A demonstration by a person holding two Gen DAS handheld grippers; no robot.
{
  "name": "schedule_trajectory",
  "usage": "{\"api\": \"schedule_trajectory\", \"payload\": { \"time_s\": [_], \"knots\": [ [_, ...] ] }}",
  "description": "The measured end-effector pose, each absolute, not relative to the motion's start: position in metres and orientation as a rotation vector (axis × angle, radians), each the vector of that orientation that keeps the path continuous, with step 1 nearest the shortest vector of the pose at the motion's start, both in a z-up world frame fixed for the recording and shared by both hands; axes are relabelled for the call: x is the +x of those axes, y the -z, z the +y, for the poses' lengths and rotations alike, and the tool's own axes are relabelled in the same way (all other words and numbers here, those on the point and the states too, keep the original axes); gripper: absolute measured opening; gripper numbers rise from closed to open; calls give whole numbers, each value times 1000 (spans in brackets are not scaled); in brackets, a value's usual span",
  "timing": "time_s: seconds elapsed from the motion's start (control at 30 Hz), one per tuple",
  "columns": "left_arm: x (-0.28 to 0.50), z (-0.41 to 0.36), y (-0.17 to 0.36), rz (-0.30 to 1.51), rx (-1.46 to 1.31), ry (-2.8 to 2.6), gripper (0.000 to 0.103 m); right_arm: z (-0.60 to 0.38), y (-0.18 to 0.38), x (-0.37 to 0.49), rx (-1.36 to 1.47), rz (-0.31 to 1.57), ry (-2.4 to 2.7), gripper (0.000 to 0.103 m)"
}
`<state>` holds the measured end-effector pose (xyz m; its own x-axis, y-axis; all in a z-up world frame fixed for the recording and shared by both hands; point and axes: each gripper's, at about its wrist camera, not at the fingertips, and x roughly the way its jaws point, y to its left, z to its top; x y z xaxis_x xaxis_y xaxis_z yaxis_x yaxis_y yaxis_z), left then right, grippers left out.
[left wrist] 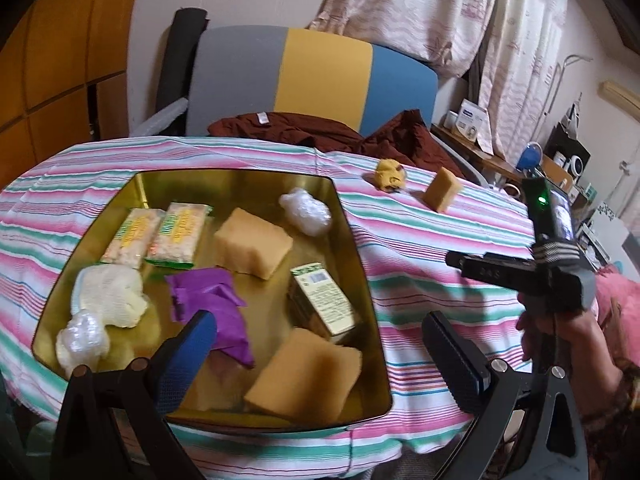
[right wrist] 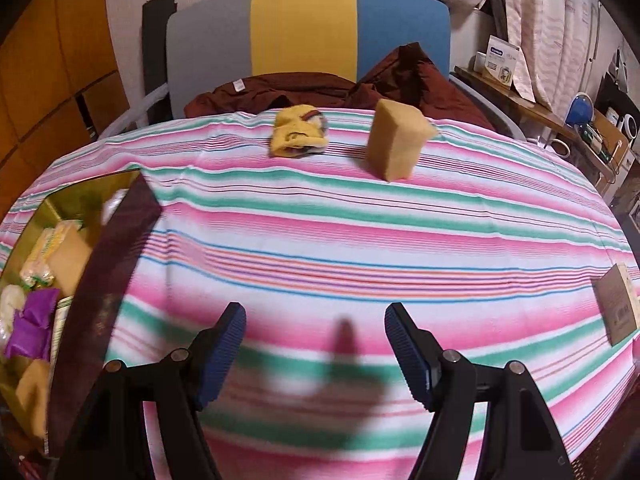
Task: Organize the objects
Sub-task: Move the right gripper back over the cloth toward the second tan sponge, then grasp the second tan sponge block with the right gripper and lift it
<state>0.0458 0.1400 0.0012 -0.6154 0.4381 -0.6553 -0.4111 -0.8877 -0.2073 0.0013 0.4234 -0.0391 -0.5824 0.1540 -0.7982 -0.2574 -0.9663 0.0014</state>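
A gold tin tray (left wrist: 352,240) on the striped tablecloth holds two snack packets (left wrist: 156,240), several tan sponges (left wrist: 252,242), a purple wrapper (left wrist: 216,300), a small carton (left wrist: 324,300), a white cloth (left wrist: 112,296) and bubble-wrap wads (left wrist: 306,212). My left gripper (left wrist: 324,340) hovers open over the tray's near side, gripping nothing. Beyond the tray lie a yellow sock bundle (right wrist: 298,132) and an upright tan sponge (right wrist: 396,144). My right gripper (right wrist: 316,328) stands open above bare cloth, well short of both, with the tray's dark outer wall (right wrist: 116,248) to its left.
A brown box (right wrist: 618,304) lies at the table's right edge. A dark red garment (right wrist: 280,88) drapes over the far edge before a grey, yellow and blue chair (right wrist: 304,28). A cluttered shelf (left wrist: 500,152) stands at the right. A hand (left wrist: 560,332) holds the right gripper's handle.
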Motion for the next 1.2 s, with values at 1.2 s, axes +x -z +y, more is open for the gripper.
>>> {"api": "schedule_trajectory", "payload": {
  "time_s": [1.2],
  "knots": [
    [52, 202, 10, -6, -1101, -2302, 103, 559, 8, -13, -989, 360, -2697, 75]
  ]
}}
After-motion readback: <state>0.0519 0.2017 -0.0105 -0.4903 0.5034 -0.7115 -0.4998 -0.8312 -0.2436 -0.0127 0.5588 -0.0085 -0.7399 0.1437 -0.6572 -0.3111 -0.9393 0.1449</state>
